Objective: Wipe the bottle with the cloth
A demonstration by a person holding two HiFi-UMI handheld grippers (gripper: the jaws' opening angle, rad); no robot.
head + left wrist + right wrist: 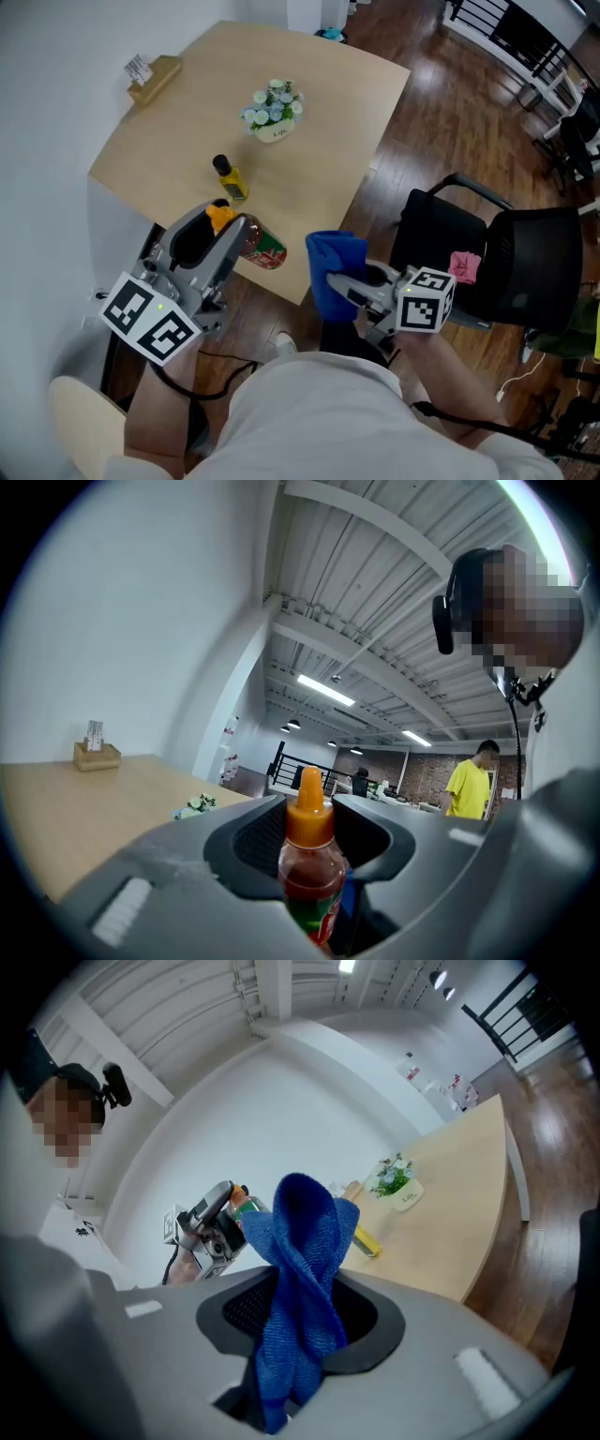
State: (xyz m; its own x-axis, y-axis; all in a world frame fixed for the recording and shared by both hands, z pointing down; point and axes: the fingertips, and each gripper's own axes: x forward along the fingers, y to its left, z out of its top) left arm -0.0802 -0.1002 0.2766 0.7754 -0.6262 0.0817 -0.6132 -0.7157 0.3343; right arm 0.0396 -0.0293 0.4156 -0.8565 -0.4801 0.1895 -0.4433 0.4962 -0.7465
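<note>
Table [309, 112] | L gripper [307, 829] clamps bottle [310, 878] | R gripper [302, 1299] pinches cloth [306, 1227], prob. clear of bottle

Steeply down from the head, close along each pair of jaws.
Shares the table [319, 122] in all three; faces the left gripper [225, 1199] in the right gripper view.

Nothing here reads clearly from where I stand. The bottle [264, 247] has a red and green label, its print too blurred to make out. The white flower pot [274, 134] on the worktop [328, 103] shows a small dark word, too small to tell. The cards [139, 67] in the wooden holder [157, 81] are equally illegible. The left marker cube [150, 319] and right marker cube [427, 300] bear only black-and-white squares, no letters.
</note>
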